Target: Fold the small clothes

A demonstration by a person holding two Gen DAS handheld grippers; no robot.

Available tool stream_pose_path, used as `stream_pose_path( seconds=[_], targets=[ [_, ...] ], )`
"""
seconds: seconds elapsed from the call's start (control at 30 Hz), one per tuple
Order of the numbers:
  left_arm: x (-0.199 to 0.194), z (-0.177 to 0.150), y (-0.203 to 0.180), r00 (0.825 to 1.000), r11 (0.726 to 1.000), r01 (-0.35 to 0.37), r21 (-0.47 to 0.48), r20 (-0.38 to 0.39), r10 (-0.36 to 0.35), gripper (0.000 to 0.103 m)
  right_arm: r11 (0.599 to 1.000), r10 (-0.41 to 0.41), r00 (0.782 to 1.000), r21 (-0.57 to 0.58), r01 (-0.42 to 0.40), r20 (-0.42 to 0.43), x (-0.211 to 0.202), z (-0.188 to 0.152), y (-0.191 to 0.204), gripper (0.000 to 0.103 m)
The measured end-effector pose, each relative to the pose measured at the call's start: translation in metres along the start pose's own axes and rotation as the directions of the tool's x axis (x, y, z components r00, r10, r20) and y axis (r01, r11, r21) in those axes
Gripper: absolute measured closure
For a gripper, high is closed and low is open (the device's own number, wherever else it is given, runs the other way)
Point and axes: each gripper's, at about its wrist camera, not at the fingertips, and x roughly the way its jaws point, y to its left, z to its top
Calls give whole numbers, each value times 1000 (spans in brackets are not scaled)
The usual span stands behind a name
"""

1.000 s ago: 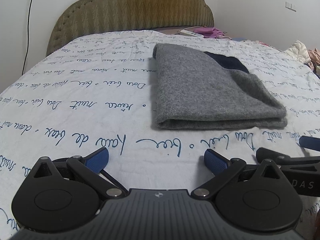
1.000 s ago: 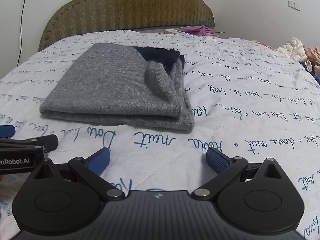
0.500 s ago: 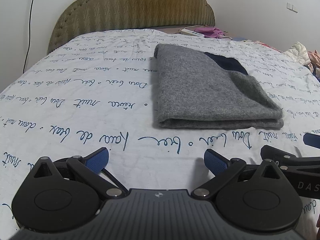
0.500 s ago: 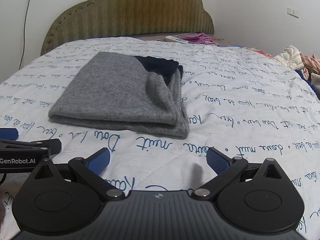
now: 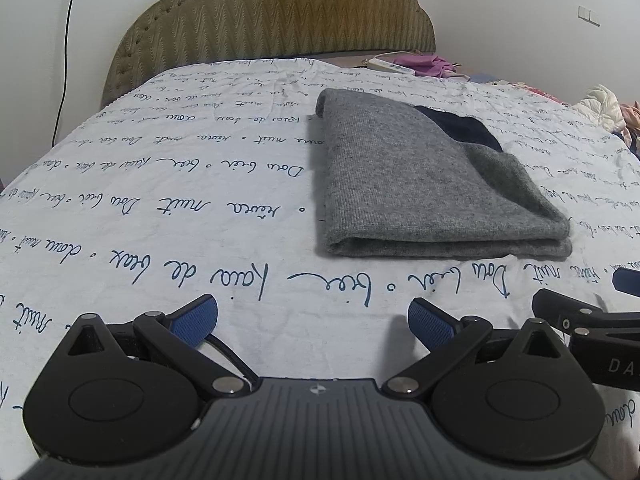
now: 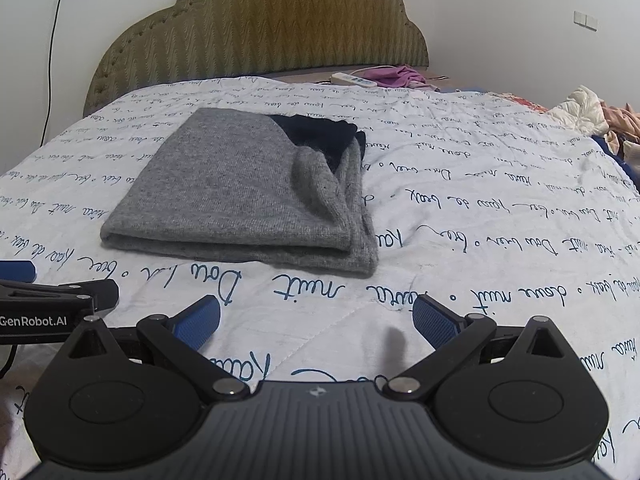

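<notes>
Hovering low over the bed (image 5: pixel 160 208), the left gripper (image 5: pixel 313 318) has its jaws spread wide with nothing between the blue pads (image 5: pixel 196 318) but printed bedspread. The right gripper (image 6: pixel 316 320) sits just beside it in the same state: jaws wide apart, holding nothing, its own pads (image 6: pixel 434 322) clear of any cloth. Each gripper shows at the edge of the other's view, so the two are side by side at the near edge of the bed.

A little beyond them lies the grey knit garment (image 6: pixel 236 192), apart from both grippers. It rests flat on the bedspread as a compact rectangle, with doubled layers visible along its near edge and a stack of folded edges down its right side. A dark navy part (image 6: pixel 320 136) peeks out at the far right corner, and one grey flap beside it stands up slightly rather than lying flush.

Judging by that shape, the folding of this piece looks essentially finished; at most the raised flap could be smoothed.

Farther off, a heap of loose clothes (image 6: pixel 592 112) sits at the bed's right edge, which may be what remains to fold. Behind everything stands the padded headboard (image 6: pixel 260 28).
</notes>
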Motion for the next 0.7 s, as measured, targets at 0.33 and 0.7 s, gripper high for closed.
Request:
stream_pose_path(
  seconds=[0.33,0.7],
  targets=[
    [-3,-2,4,1000,1000,-6,3,-2,6,0,1000,3,1000,3,-3,-5,0,-1,-3,0],
    [-3,-2,4,1000,1000,-8,4,-3,8,0,1000,7,1000,8,-7,-2,-1,-2,-5,0]
  ],
)
